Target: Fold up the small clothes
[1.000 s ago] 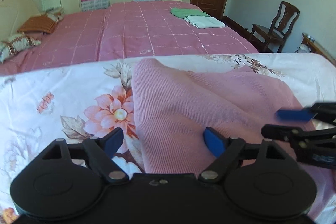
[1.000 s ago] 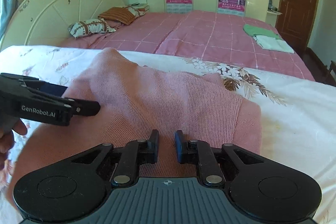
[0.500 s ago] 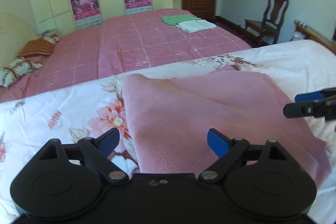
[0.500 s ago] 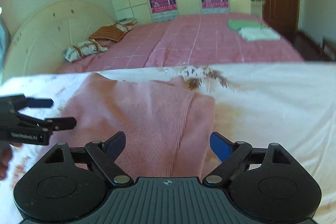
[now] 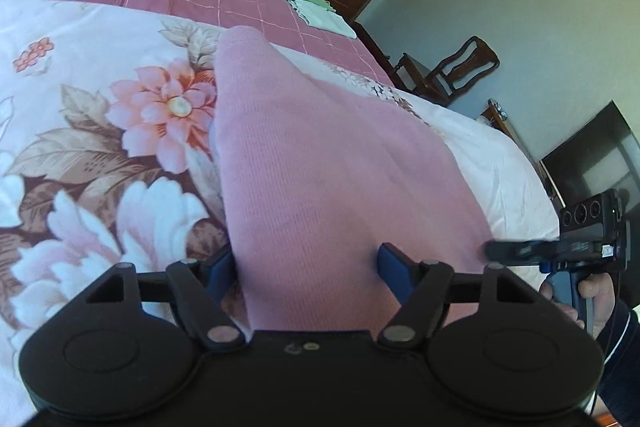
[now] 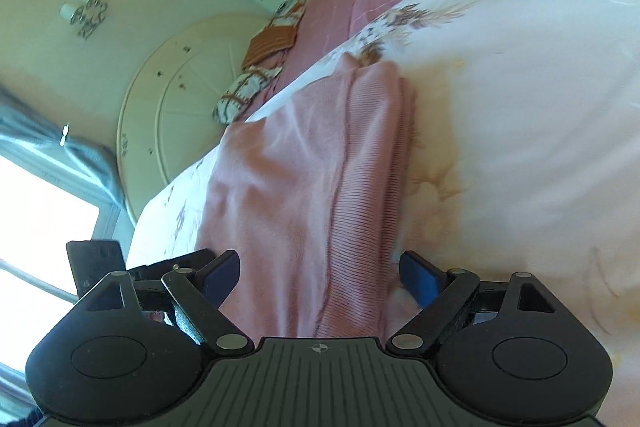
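The pink ribbed knit garment lies folded on the floral white bedsheet. Both views are now tilted, and closer than half a second ago. The left claw and the right claw both stay wide, straddling its near edge.

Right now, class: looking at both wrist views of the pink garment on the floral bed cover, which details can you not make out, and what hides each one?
- Near hem of the pink garment: left wrist view, hidden behind the left gripper body.
- The garment's type: both views, folded and cut off.
- Right gripper contact with the garment: right wrist view, blurred.
- Folded green and white clothes: left wrist view, too small.
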Available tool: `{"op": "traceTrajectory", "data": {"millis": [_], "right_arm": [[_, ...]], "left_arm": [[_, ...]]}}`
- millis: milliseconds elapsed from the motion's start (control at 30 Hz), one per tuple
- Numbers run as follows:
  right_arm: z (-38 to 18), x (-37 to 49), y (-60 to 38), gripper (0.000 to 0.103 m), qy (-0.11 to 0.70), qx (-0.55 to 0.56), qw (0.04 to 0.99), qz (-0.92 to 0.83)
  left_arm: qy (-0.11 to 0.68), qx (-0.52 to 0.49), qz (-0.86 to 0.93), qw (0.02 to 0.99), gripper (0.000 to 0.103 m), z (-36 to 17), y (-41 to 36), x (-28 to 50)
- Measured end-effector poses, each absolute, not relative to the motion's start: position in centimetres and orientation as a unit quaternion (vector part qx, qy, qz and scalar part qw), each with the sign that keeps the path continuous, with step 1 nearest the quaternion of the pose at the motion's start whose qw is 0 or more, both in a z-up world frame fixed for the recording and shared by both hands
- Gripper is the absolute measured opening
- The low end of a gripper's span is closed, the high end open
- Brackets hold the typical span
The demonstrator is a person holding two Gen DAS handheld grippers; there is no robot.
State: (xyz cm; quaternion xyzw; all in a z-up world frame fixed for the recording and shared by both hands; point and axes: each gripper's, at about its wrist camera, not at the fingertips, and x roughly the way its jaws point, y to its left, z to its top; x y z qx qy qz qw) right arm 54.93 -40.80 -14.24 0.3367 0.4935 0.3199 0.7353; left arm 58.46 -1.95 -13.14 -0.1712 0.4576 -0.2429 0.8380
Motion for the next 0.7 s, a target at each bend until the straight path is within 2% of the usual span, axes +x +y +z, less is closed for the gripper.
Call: {"op": "traceTrajectory", "data": {"millis": [33, 100, 133, 167, 233, 300, 333, 500, 700], "right_arm": [[-14.5, 55.3, -40.0, 0.049, 0.505, 0.323, 0.733, 0.322], [-14.6, 55.7, -38.9, 0.045, 0.501, 0.293, 0.745, 0.328], [-14.6, 55.9, -38.7, 0.037, 0.502, 0.292, 0.747, 0.324], [-14.6, 56.0, -38.4, 0.033, 0.505, 0.285, 0.751, 0.316], [-14.0, 55.8, -37.6, 0.031, 0.505, 0.259, 0.763, 0.310], [-12.9, 54.9, -36.0, 0.027, 0.499, 0.190, 0.791, 0.299], [-12.2, 54.5, -35.2, 0.022, 0.492, 0.158, 0.804, 0.295], [-8.5, 51.3, -32.2, 0.019, 0.433, 0.039, 0.855, 0.281], [-3.8, 48.5, -29.7, 0.019, 0.397, 0.009, 0.872, 0.286]], "left_arm": [[0.458, -0.166, -0.241, 0.839, 0.072, -13.1, -2.4, 58.7], [0.458, -0.145, -0.230, 0.846, 0.070, -13.0, -3.4, 58.9], [0.457, -0.129, -0.222, 0.851, 0.066, -12.8, -3.9, 59.0], [0.456, -0.105, -0.216, 0.857, 0.063, -12.6, -4.8, 58.9], [0.452, -0.077, -0.214, 0.863, 0.047, -12.2, -5.7, 58.6], [0.440, -0.036, -0.210, 0.872, 0.036, -11.2, -6.8, 58.0], [0.432, -0.015, -0.206, 0.878, 0.033, -10.6, -7.4, 57.7], [0.399, 0.033, -0.217, 0.890, 0.032, -7.5, -8.5, 55.9], [0.366, 0.036, -0.226, 0.902, 0.032, -3.9, -5.7, 52.9]]}}
